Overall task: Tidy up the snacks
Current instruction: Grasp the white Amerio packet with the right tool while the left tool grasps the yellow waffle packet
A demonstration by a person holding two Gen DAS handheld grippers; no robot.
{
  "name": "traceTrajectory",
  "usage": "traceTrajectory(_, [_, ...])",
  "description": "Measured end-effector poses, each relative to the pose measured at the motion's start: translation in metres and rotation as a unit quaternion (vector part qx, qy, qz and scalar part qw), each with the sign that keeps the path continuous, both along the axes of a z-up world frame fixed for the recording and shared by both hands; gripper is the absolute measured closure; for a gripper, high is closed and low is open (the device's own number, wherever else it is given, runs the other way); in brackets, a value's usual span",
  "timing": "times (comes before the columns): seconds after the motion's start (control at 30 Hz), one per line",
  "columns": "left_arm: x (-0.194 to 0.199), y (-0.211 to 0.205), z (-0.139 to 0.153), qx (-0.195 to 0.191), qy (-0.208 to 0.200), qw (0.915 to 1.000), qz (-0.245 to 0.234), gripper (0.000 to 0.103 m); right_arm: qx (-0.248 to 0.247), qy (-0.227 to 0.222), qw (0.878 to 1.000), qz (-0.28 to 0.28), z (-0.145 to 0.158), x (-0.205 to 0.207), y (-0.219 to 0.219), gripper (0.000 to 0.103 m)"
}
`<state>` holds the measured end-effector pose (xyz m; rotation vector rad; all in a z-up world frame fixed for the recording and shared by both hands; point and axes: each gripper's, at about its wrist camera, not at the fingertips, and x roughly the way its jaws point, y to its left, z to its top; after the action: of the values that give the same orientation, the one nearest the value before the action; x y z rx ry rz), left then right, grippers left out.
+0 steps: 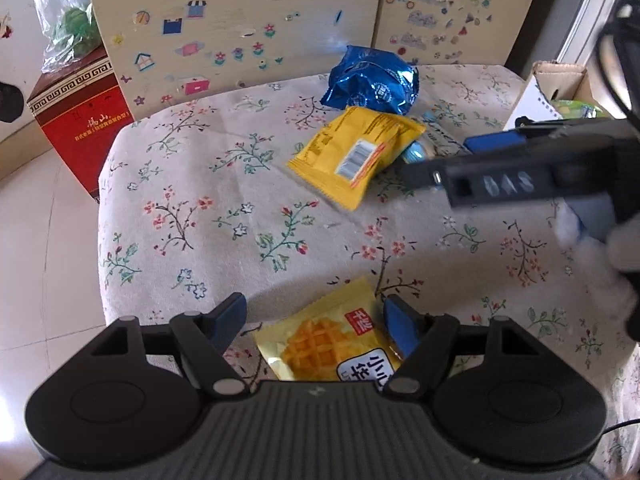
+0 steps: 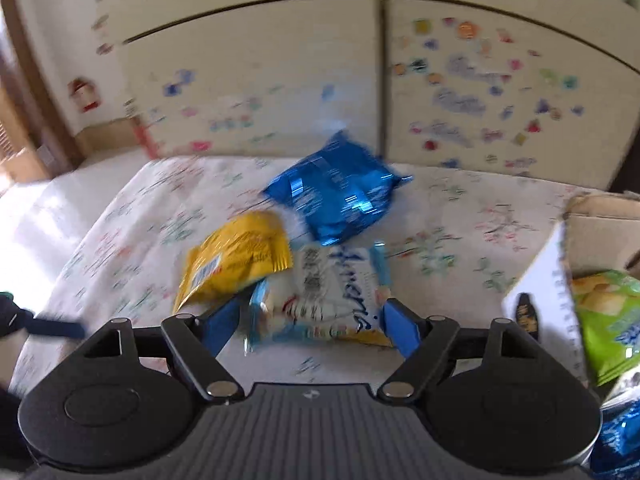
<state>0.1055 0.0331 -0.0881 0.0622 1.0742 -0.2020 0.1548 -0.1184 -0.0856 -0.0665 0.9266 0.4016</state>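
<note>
My left gripper [image 1: 316,322] is open over a yellow waffle packet [image 1: 328,340] that lies between its blue fingers on the floral cloth. My right gripper [image 2: 310,320] is open around a white and light-blue packet [image 2: 320,300]. A second yellow packet [image 1: 356,156] [image 2: 236,264] and a blue foil bag [image 1: 372,80] [image 2: 340,196] lie further back. The right gripper shows in the left wrist view [image 1: 416,170] beside the second yellow packet. The right wrist view is blurred.
A cardboard box [image 2: 600,220] at the right holds a green packet [image 2: 608,320] and a blue one [image 2: 616,440]. A stickered cabinet [image 1: 240,20] stands behind the table. A red box [image 1: 80,120] sits on the floor at the left.
</note>
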Motion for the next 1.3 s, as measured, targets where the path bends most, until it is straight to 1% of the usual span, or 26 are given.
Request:
traceTrajectory(0.1, [0.001,0.002,0.001,0.0,0.003,1.0,0.006,0.028,0.028,0.033,0.998,0.046,0.003,-0.008,0.001,0.017])
traceTrajectory(0.2, [0.002,0.006,0.002,-0.007,0.006,0.9998,0.015,0.028,0.05,0.071,0.991,0.101,0.006,-0.016,0.003,0.018])
traceTrajectory(0.23, [0.002,0.007,0.002,-0.008,0.007,0.9998,0.016,0.028,0.048,0.072,0.989,0.118,0.009,-0.019,0.004,0.018])
traceTrajectory(0.27, [0.001,0.007,0.003,-0.009,0.008,0.9998,0.018,0.028,0.039,0.063,0.989,0.126,0.011,-0.021,0.006,0.018])
traceTrajectory(0.3, [0.001,0.007,0.003,-0.011,0.01,0.9997,0.019,0.028,0.028,0.05,0.99,0.127,0.015,-0.022,0.007,0.018])
traceTrajectory(0.4, [0.0,0.006,0.005,-0.023,0.019,0.9994,0.018,0.028,-0.005,0.009,0.995,0.099,0.021,-0.016,0.009,0.018])
traceTrajectory(0.47, [0.0,0.004,0.006,-0.027,0.023,0.9993,0.014,0.028,-0.016,-0.013,0.997,0.081,0.021,-0.011,0.008,0.017])
traceTrajectory(0.53, [-0.002,0.003,0.006,-0.028,0.026,0.9993,0.007,0.028,-0.024,-0.025,0.997,0.07,0.019,-0.007,0.007,0.017])
traceTrajectory(0.63, [-0.004,0.001,0.007,-0.036,0.033,0.9988,0.0,0.027,-0.05,-0.042,0.995,0.079,0.013,0.0,0.009,0.017])
traceTrajectory(0.73, [-0.009,-0.003,0.007,-0.04,0.037,0.9984,-0.011,0.027,-0.047,-0.052,0.996,0.062,0.008,0.01,0.011,0.014])
traceTrajectory(0.83, [-0.011,-0.006,0.009,-0.047,0.04,0.998,-0.017,0.027,-0.023,-0.05,0.997,0.051,0.002,0.017,0.013,0.012])
traceTrajectory(0.9, [-0.012,-0.007,0.01,-0.056,0.042,0.9974,-0.02,0.027,-0.02,-0.051,0.997,0.047,-0.003,0.02,0.014,0.012])
traceTrajectory(1.0, [-0.013,-0.011,0.01,-0.055,0.044,0.997,-0.032,0.026,-0.015,-0.042,0.998,0.045,-0.011,0.024,0.013,0.012])
traceTrajectory(1.07, [-0.013,-0.013,0.009,-0.049,0.045,0.9971,-0.036,0.026,-0.012,-0.021,0.998,0.057,-0.014,0.025,0.012,0.011])
traceTrajectory(1.13, [-0.013,-0.013,0.008,-0.039,0.043,0.9977,-0.035,0.026,-0.021,-0.009,0.997,0.077,-0.011,0.022,0.015,0.011])
traceTrajectory(1.2, [-0.012,-0.012,0.008,-0.038,0.044,0.9978,-0.033,0.026,-0.029,0.005,0.995,0.096,-0.008,0.018,0.018,0.011])
traceTrajectory(1.3, [-0.014,-0.011,0.008,-0.03,0.044,0.998,-0.034,0.025,-0.055,0.007,0.991,0.12,-0.006,0.009,0.023,0.011])
